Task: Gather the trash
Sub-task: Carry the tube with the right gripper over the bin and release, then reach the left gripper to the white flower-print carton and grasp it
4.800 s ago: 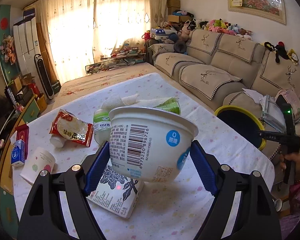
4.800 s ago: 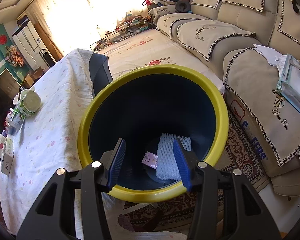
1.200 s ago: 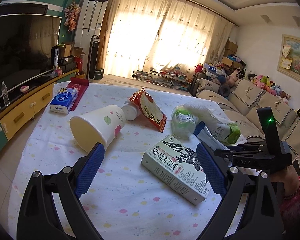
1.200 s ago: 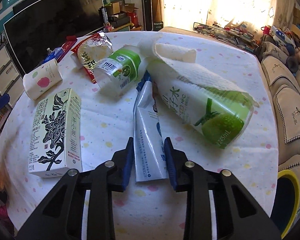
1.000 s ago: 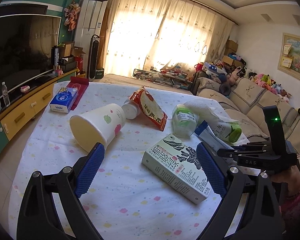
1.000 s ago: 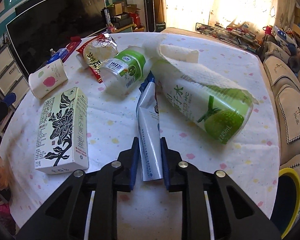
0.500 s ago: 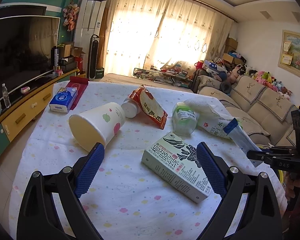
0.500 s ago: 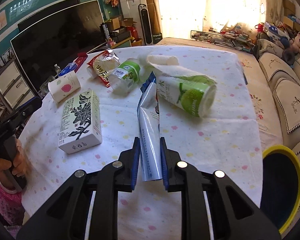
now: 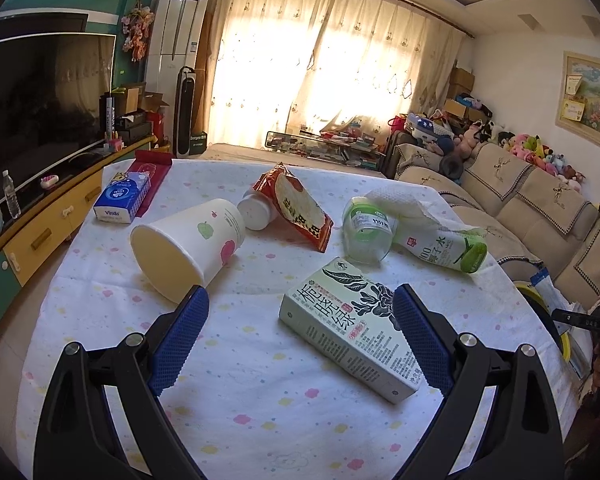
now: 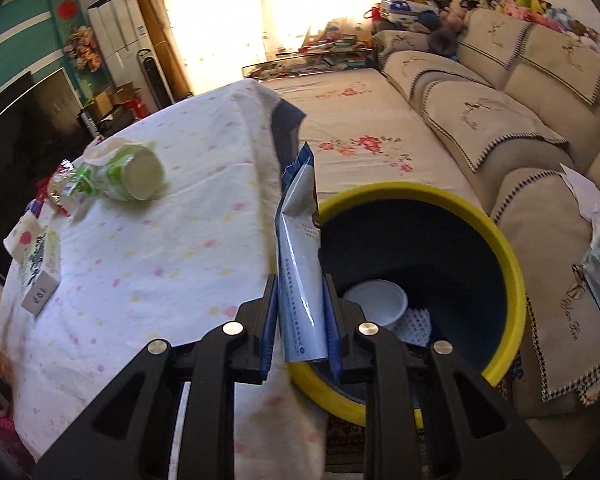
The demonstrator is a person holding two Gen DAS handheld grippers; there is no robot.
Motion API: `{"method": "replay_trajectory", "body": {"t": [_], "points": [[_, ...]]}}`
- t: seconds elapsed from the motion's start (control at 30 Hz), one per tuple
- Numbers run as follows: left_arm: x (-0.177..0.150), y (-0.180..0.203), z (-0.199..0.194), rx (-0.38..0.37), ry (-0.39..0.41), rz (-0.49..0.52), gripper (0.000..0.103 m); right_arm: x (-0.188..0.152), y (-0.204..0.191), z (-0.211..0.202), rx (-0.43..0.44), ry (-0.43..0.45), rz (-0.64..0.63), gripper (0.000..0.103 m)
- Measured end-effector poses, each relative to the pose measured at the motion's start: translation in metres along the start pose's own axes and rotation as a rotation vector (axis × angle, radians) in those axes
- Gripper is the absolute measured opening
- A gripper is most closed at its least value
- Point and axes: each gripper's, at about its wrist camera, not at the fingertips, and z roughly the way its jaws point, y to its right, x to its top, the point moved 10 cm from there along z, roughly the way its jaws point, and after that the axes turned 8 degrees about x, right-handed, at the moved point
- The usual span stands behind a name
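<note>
My right gripper [image 10: 300,285] holds a blue and white pouch [image 10: 300,256] upright over the near rim of the yellow-rimmed bin [image 10: 512,264]. Its jaws are opening, with the pouch still between the pads. A white bowl [image 10: 376,300] and a foam net [image 10: 416,326] lie in the bin. My left gripper [image 9: 300,300] hangs open over the table with nothing in it. Ahead of it lie a tea carton [image 9: 352,328], a tipped paper cup [image 9: 188,248], a green drink bottle [image 9: 448,248], a small green jar [image 9: 368,232] and a red snack bag [image 9: 300,208].
The table wears a dotted white cloth [image 9: 260,400]. A blue tissue pack [image 9: 120,196] sits at its far left corner. The bin stands on the floor between the table's right edge and a beige sofa [image 10: 500,120]. A TV cabinet [image 9: 40,232] runs along the left.
My right gripper swung right with the pouch, from over the table to the bin's rim. The left gripper stayed where it was, open.
</note>
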Motion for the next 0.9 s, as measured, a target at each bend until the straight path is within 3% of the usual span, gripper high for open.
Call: {"method": "replay_trajectory", "body": {"t": [0.33, 0.9], "points": [[-0.002, 0.013, 0.001, -0.003, -0.014, 0.029, 0.092, -0.016, 0.057, 0.013, -0.061, -0.017, 0.086, 0.024], [-0.007, 0.052, 0.003, -0.080, -0.041, 0.123, 0.092, -0.027, 0.072, 0.016, -0.065, -0.013, 0.125, 0.034]]}}
